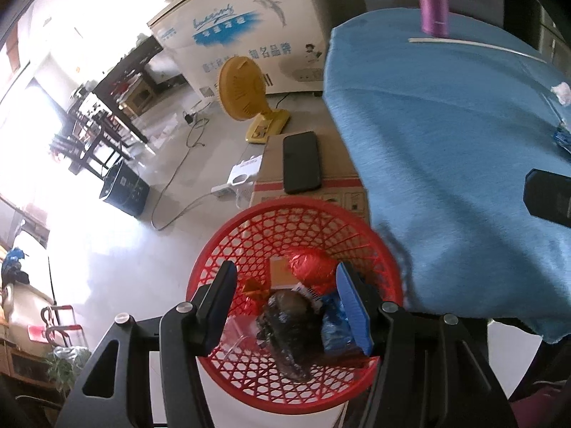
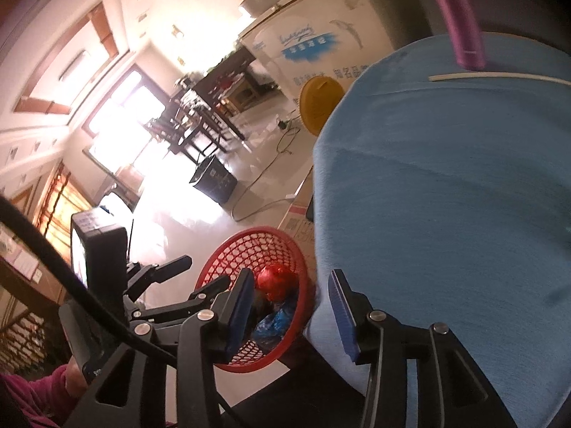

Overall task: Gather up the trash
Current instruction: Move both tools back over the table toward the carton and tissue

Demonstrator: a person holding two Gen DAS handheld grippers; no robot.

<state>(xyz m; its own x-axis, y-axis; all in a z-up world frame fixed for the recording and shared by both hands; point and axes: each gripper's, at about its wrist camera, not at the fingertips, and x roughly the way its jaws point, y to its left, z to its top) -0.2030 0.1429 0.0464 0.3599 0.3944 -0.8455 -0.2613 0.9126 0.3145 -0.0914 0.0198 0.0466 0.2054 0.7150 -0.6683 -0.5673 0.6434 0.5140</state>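
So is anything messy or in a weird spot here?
Some trash is not yet collected: a white scrap and a blue wrapper lie on the blue table cloth. The rest sits in the red basket. Nothing looks spilled.

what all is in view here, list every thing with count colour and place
basket: 1, red, on the floor beside the table
trash in the basket: several pieces, among them a red foil ball, a dark wrapper and a blue wrapper
tablecloth: 1, blue, over the table
bottle: 1, purple, at the table's far edge
straw: 1, white, on the cloth by the bottle
scraps: white and blue bits, on the cloth at the right edge
phone: 1, black, on a cardboard box
fan: 1, yellow, on the floor
freezer: 1, white, behind the fan
left gripper: open, over the basket
right gripper: open, at the table edge
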